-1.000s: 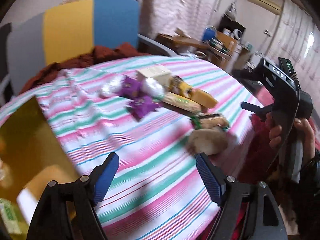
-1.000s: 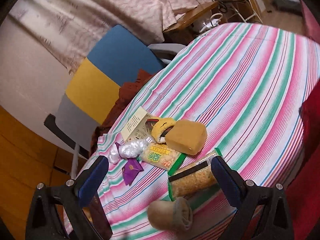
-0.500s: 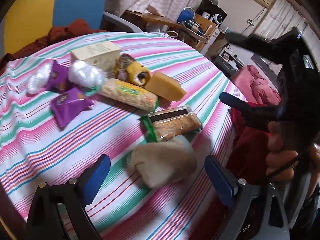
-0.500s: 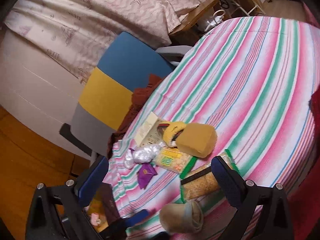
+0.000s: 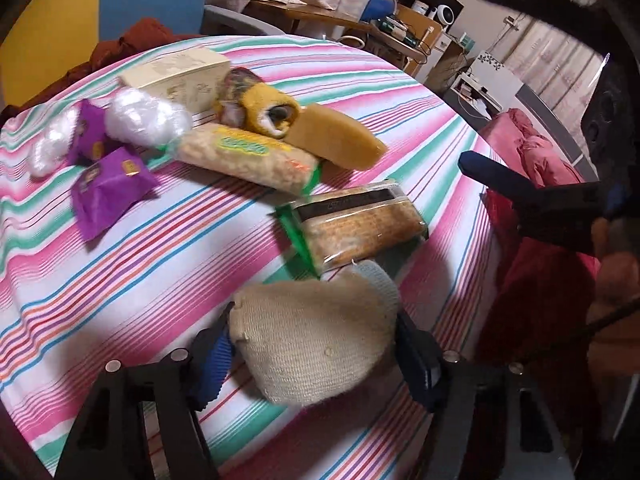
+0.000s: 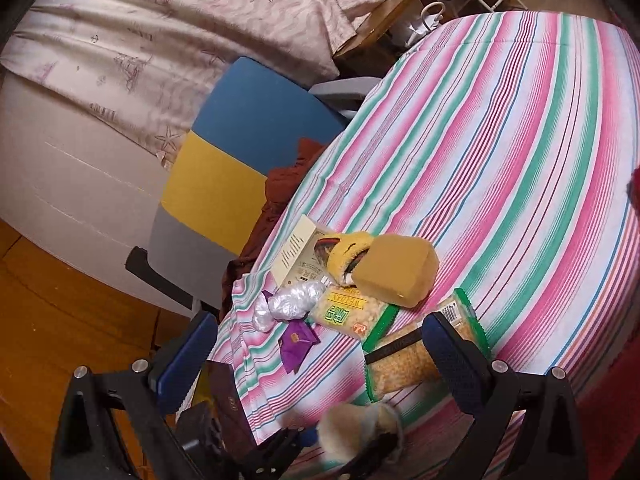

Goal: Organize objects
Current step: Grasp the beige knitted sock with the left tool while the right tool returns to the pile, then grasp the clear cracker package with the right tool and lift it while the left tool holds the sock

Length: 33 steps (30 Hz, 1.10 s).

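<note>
The left gripper (image 5: 316, 354) has its blue-padded fingers closed against both sides of a beige knitted rolled sock (image 5: 316, 332), which lies near the edge of the round table under a pink, green and white striped cloth (image 6: 520, 160). The right gripper (image 6: 320, 344) hangs above the table with its jaws spread wide, holding nothing. The far half of the cloth is bare. The other things crowd one side:

- two clear-wrapped cracker packs (image 5: 356, 228)
- two purple foil sachets (image 5: 110, 186)
- two white crinkled plastic bundles (image 5: 146, 122)
- one cream cardboard box (image 5: 180, 74)
- one yellow rolled sock (image 5: 264, 110)
- one tan sponge block (image 6: 396, 268)
</note>
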Motion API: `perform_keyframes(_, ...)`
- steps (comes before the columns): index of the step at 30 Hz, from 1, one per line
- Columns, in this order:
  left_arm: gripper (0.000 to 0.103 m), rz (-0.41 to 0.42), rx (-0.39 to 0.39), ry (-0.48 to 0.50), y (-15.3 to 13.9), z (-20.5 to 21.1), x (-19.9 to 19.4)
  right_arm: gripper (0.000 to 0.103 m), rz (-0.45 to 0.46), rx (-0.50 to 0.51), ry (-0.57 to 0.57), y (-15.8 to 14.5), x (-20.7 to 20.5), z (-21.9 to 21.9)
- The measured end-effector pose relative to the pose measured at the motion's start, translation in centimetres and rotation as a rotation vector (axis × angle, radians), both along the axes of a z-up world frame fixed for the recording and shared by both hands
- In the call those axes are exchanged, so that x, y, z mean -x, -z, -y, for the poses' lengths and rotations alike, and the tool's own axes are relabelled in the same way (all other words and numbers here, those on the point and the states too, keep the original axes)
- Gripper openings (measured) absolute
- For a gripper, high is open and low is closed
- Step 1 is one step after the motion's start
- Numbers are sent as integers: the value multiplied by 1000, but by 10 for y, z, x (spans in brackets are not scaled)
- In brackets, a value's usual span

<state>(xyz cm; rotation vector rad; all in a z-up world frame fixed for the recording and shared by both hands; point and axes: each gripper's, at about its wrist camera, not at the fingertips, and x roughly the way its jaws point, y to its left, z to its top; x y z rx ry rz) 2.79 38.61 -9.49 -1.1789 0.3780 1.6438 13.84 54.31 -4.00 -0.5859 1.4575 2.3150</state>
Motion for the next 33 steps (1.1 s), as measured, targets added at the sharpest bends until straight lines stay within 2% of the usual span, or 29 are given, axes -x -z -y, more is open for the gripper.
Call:
perform_keyframes(4,72,-38,0,-8,-1,25,3,103,32,8,-32,3,6,0)
perform_keyframes(7,72,-51,5,-13,-2,48,4,103,107,18,-89,7,18,2)
perform_keyframes(11,72,-67,13,-41,-4,77,8,103,305,9,-185,14,41,6)
perform_keyframes(12,72,-65,11,-49,-4,84,8,103,378,-20,-239,14,51,9)
perform_keyframes(14,72,-63,6,-60,-3,91,8,103,525,-121,-358,13,70,18)
perform_keyframes(16,72,-70,2,-64,-3,95,8,103,653,-267,-487,13,87,31)
perform_keyframes(18,72,-69,-5,-72,-4,98,8,103,693,-337,-562,17,96,35)
perform_keyframes(22,72,-78,-8,-74,-4,101,6,103,739,-405,-604,21,113,31)
perform_keyframes(25,72,-75,-13,-77,-4,103,6,103,765,-375,-628,33,125,21)
perform_keyframes(28,72,-77,-16,-79,-4,104,6,103,798,-297,-634,51,127,7)
perform_keyframes(30,72,-75,-18,-78,-3,105,6,103,776,-276,-629,49,123,3)
perform_keyframes(33,72,-63,-23,-84,-3,105,7,103,732,-217,-694,44,114,10)
